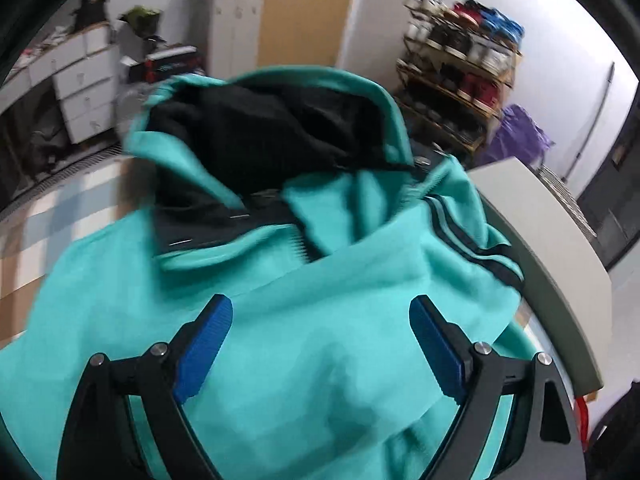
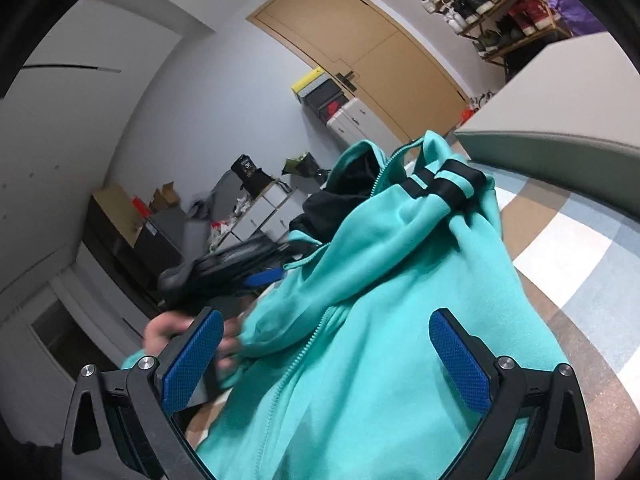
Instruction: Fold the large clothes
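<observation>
A teal zip-up jacket [image 1: 280, 280] with a black lining [image 1: 260, 136] lies crumpled on a checked cover [image 2: 560, 240]. Its black-striped cuff [image 1: 472, 240] rests at the far right of the heap. My left gripper [image 1: 320, 308] hovers open above the teal cloth, both blue pads clear of it. In the right wrist view the jacket [image 2: 400, 280] and its zipper [image 2: 304, 352] fill the middle. My right gripper [image 2: 326, 318] is open, its pads wide apart over the cloth. Beyond it a hand [image 2: 160, 330] holds the blurred left gripper, one blue pad [image 2: 262, 279] showing.
A pale table edge [image 1: 540, 220] curves along the right of the heap. Behind stand a shoe rack [image 1: 452, 72], a purple bag [image 1: 516, 132], white drawers [image 1: 84, 80] and a wooden door [image 2: 360, 40]. Boxes and clutter line the far wall.
</observation>
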